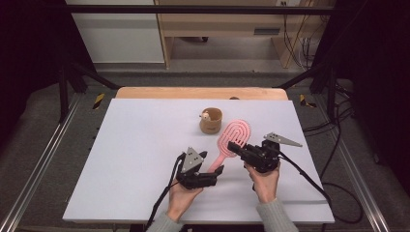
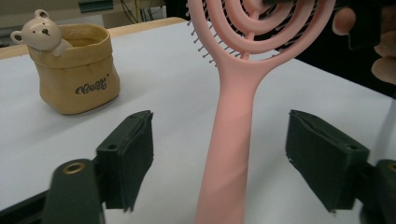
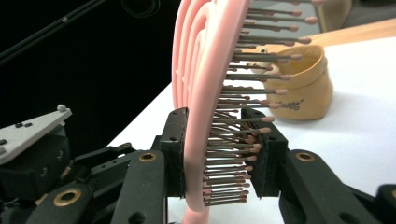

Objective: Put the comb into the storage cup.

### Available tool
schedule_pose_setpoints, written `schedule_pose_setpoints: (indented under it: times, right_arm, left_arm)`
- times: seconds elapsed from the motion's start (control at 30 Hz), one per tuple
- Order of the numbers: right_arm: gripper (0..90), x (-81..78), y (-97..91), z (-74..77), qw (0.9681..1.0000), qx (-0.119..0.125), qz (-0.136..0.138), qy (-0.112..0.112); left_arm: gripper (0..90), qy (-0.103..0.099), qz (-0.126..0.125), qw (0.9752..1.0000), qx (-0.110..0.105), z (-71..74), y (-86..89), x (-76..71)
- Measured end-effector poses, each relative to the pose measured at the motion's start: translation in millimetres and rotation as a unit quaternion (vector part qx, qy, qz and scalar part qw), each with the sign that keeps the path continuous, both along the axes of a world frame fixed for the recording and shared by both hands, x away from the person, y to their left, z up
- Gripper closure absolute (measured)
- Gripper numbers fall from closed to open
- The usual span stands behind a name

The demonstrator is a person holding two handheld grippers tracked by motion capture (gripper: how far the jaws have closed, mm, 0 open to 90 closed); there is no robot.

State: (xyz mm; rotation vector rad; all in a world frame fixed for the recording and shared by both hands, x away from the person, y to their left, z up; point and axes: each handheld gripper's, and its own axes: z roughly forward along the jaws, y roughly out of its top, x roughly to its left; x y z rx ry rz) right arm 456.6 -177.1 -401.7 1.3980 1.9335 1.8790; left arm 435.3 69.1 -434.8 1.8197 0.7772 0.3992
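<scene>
Hairbrush (image 1: 231, 137) mid-table (right gripper (image 1: 235, 146) clamps head), seemingly clear of edges.

Wearing grey knitted sleeves (image 1: 275, 215) with ribbed cuffs. Gripping two matte black tools: left tool (image 1: 211, 165), right tool (image 1: 233, 145), each carrying a grey three-cornered plate (image 1: 283, 139) dotted with small studs. Trailing black cables (image 1: 309, 180) from the tool bodies. Showing brass-ringed pivot holes (image 3: 67, 197) along the black linkage arms, plus blocky dark pads (image 2: 135, 156) with small screw holes on the jaws.
</scene>
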Motion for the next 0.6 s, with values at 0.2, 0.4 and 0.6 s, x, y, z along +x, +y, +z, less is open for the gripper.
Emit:
schedule_pose_setpoints:
  times: [0.2, 0.4, 0.6]
  right_arm:
    - [64.0, -0.8, -3.2, 2.3, 0.9999, -0.009, -0.007, -0.012]
    - [64.0, -1.1, -5.2, 3.9, 0.9997, -0.014, -0.011, -0.018]
    - [64.0, -1.2, -7.6, 6.1, 0.9995, -0.014, -0.013, -0.025]
  left_arm:
    - [6.5, 0.006, -0.006, 0.9999, -0.013, 5.3, 5.0, 2.7]
    - [1.7, -0.001, -0.017, 0.9997, -0.018, 11.5, 12.0, 4.2]
    - [1.2, -0.003, -0.020, 0.9995, -0.024, 17.5, 22.9, 7.3]
